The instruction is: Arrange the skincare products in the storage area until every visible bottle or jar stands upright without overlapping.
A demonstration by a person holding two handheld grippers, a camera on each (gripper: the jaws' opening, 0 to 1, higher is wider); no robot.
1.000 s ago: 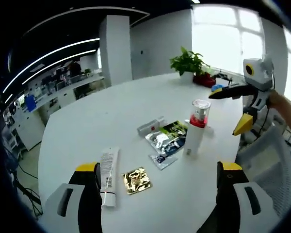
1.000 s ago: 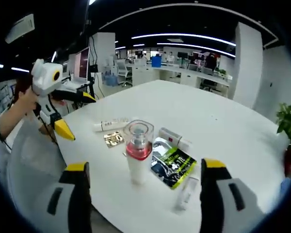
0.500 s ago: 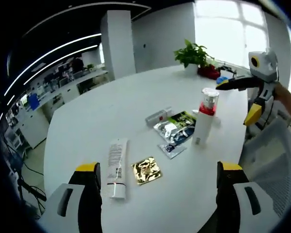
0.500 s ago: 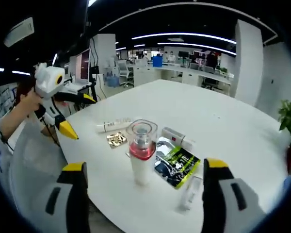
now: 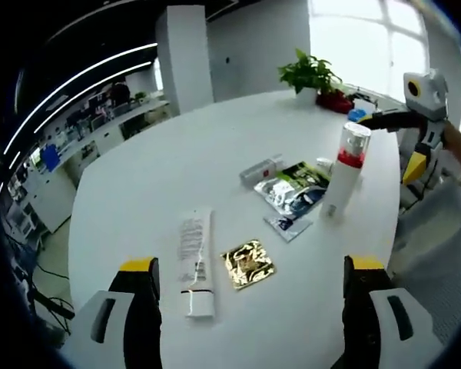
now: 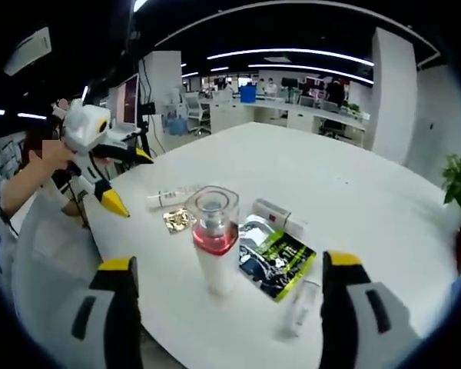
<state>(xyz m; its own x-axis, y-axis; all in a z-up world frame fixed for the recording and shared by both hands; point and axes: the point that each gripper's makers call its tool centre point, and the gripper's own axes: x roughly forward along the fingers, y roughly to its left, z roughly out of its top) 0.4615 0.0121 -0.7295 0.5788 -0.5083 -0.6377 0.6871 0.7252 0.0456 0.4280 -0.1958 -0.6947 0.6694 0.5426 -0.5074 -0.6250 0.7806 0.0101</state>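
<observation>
A white pump bottle with a red band and clear cap stands upright on the round white table. A white tube lies flat, with a gold sachet beside it. Silver and green sachets and a small white bottle lie in the middle. My left gripper hangs open above the tube and gold sachet. In the right gripper view, my right gripper is open, with the pump bottle standing beyond its jaws. A small clear vial lies by the green sachet.
The right gripper hangs open past the table's right edge. The left gripper is held open by a hand at the left. A potted plant stands at the table's far side. A mesh chair is beside the table.
The left gripper view has shifted, so the tube and gold sachet now sit nearer its centre and the pump bottle farther right. Nothing on the table has moved. Both grippers stay open.
</observation>
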